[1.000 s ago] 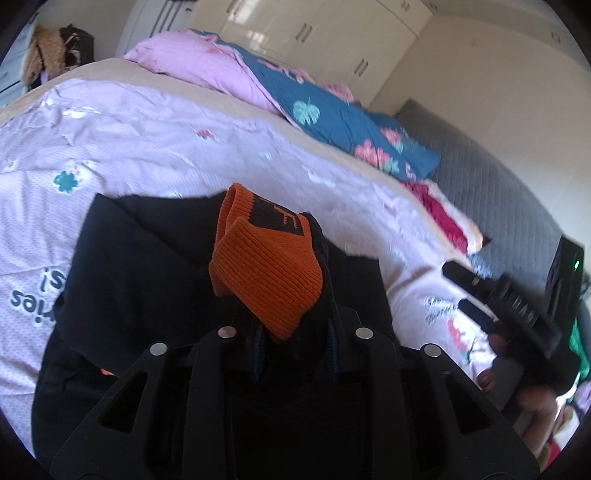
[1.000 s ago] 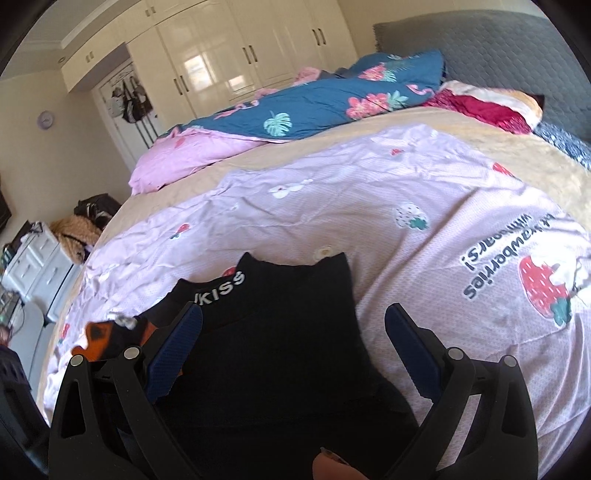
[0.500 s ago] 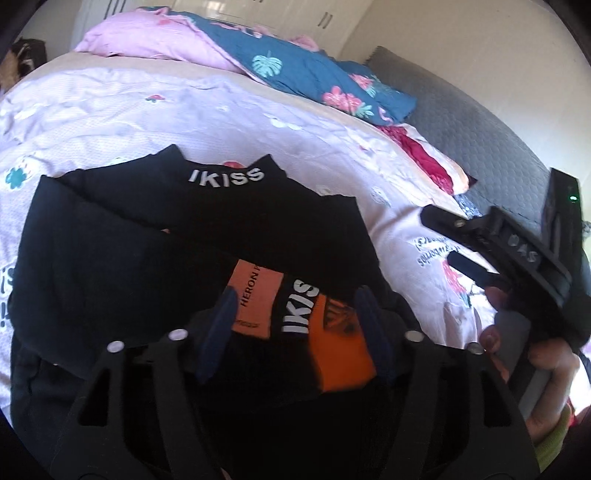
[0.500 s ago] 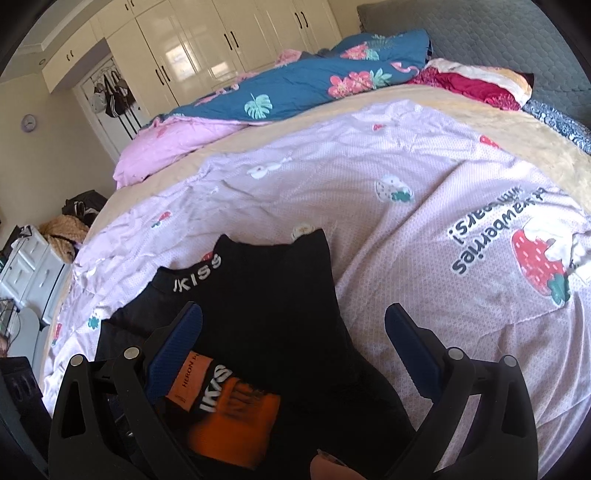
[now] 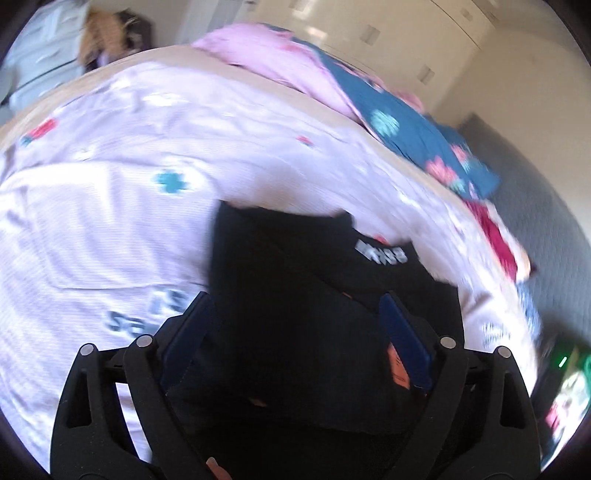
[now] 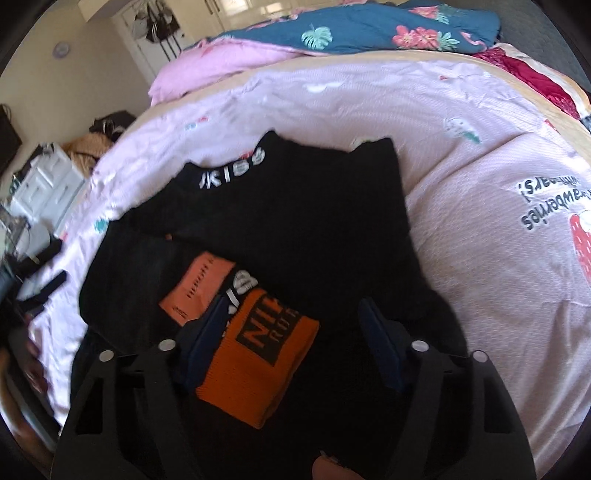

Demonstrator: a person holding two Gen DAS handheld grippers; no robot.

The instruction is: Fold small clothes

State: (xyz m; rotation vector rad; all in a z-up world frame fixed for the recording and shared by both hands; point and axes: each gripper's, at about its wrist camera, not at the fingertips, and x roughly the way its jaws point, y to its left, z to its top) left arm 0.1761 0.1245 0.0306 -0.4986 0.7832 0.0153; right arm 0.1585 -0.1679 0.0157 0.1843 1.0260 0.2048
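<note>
A black garment point(image 6: 295, 221) with white "KISS" lettering lies on the pink bedsheet point(image 6: 480, 155). Its orange cuff point(image 6: 258, 354) with black lettering and a paler orange label point(image 6: 197, 288) lie folded onto its near part. My right gripper point(image 6: 291, 332) is open just above the orange cuff, holding nothing. In the blurred left wrist view the black garment point(image 5: 295, 295) fills the space between the fingers of my left gripper point(image 5: 295, 325), which is open and empty; a sliver of orange point(image 5: 397, 365) shows by the right finger.
A blue floral duvet point(image 6: 369, 29) and a pink blanket point(image 6: 229, 59) are piled at the far side of the bed. A red cloth point(image 6: 535, 77) lies at the far right. White drawers point(image 6: 44, 184) stand left of the bed.
My left gripper let go of the orange cuff, which now lies on the garment, and swung left and back. My right gripper moved in over the cuff.
</note>
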